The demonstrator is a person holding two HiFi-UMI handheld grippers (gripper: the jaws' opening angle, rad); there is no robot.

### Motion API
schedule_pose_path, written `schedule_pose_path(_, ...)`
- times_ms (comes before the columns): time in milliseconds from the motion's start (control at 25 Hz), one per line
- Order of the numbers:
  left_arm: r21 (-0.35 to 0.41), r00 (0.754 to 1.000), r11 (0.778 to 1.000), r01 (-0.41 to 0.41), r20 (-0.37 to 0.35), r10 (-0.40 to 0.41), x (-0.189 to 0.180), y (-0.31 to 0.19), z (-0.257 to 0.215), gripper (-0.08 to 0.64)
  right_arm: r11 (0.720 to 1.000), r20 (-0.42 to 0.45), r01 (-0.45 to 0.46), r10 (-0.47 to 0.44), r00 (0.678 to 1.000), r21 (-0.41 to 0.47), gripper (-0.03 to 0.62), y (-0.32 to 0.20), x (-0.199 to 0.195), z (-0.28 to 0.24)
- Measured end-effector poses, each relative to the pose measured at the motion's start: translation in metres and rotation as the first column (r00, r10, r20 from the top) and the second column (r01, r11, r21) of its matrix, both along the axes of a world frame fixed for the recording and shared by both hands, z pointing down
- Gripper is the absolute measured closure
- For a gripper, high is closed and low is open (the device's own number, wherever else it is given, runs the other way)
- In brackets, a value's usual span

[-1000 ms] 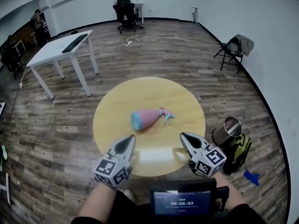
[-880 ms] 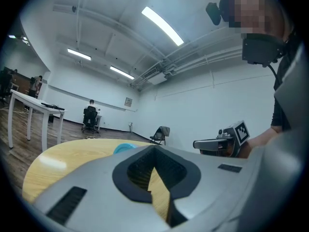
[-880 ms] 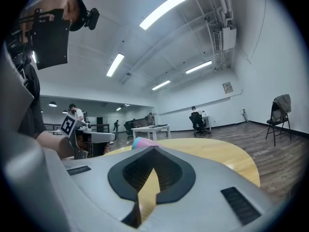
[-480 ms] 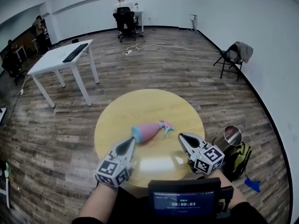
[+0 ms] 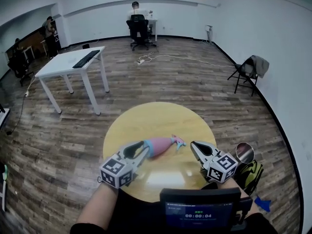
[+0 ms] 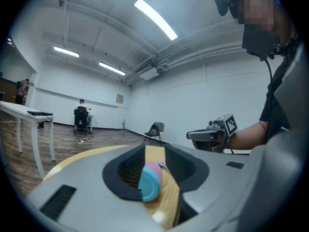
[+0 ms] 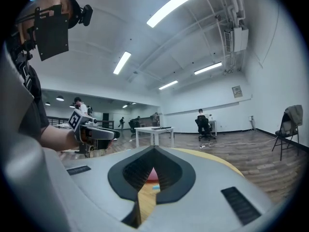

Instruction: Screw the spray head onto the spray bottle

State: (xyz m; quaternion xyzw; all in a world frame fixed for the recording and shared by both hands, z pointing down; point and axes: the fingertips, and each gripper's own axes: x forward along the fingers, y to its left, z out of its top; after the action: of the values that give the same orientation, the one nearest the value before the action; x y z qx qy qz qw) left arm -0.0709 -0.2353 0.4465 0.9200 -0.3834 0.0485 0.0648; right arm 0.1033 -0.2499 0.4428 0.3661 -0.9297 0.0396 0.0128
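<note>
Spray bottle (image 5: 158,145) lying on the worktop (image 5: 146,115)
Left hand-held gripper (image 5: 140,151) is hovering at its base, jaws just opening, empty — right hand-held gripper (image 5: 195,146) is sitting closed; the narrow gap is risking rolling it away.

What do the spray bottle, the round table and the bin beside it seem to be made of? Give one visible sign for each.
Spray bottle: probably plastic, smooth, opaque; flat pink body, blue base, no grain.
Round table: wood or wood-look laminate, satin finish; yellowish top with a soft glare patch.
Bin: likely metal, polished; its inside shines bright.
</note>
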Motion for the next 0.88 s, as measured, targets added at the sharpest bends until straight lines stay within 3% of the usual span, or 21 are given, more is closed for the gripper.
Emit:
schedule_pose_path(200, -0.059, 0.979, 0.988, -0.144, 0.135, 0.151, 0.023, -0.018, 0.024, 0.135, 1.0, -0.017, -0.013, 0.013, 1.0, -0.022, 0.587, -0.009, 0.018, 0.01)
schedule_pose_path(280, -0.068, 0.963, 0.984, -0.165, 0.203, 0.176, 0.033, -0.028, 0.038, 0.082, 0.999, -0.016, -0.025, 0.024, 1.0, -0.03, 0.587, -0.012, 0.025, 0.014)
schedule_pose_path(600, -0.128, 0.889, 0.974, -0.185, 0.401, 0.221, 0.065, -0.059, 0.092, 0.054, 0.998, -0.02, -0.034, 0.033, 0.999, -0.05, 0.587, -0.017, 0.039, 0.021)
schedule_pose_path(760, -0.181, 0.834, 0.974, -0.133, 0.511, 0.209, 0.067, -0.068, 0.129, 0.054, 0.998, -0.024, -0.05, 0.049, 0.999, -0.047, 0.587, -0.021, 0.046, 0.022)
schedule_pose_path(880, -0.178, 0.831, 0.978, -0.113, 0.523, 0.191, 0.072, -0.076, 0.134, 0.058, 0.997, -0.024, -0.048, 0.047, 0.999, -0.053, 0.586, -0.024, 0.048, 0.024)
